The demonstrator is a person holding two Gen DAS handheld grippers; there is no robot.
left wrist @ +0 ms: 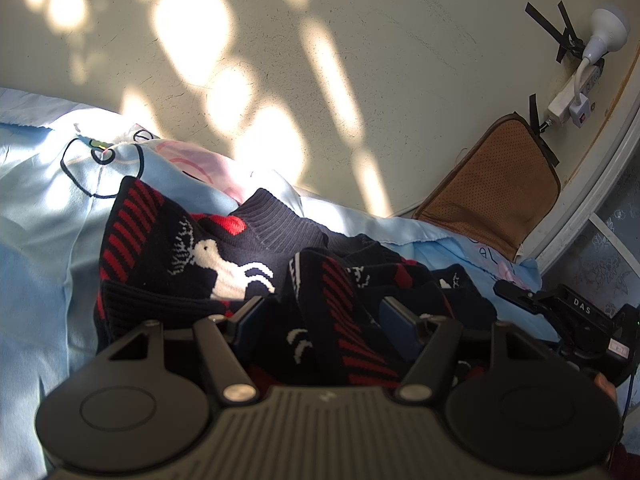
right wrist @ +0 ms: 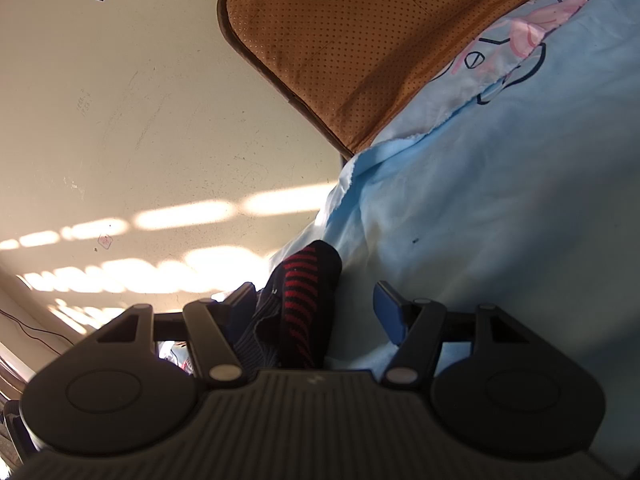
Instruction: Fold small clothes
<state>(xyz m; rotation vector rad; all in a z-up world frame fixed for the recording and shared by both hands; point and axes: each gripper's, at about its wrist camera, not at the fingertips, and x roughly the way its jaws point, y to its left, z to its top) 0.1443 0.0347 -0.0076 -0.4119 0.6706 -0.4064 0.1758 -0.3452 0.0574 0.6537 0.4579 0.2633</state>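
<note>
Across the bed, a pale blue sheet (left wrist: 36,240) printed with cartoon outlines and pink shapes lies under a navy knitted sweater (left wrist: 208,256) with red stripes and a white reindeer. Behind it stands a sunlit cream wall (left wrist: 360,80) with faint pencilled numbers too small to read. A brown perforated cushion (left wrist: 492,188) leans against it below a white power strip (left wrist: 568,96). The left gripper (left wrist: 326,316) has a striped fold of sweater between its jaws, spread, with no visible pinch. The right gripper (right wrist: 316,300), lettered "DAS", stands likewise spread around a striped sleeve (right wrist: 304,292).
</note>
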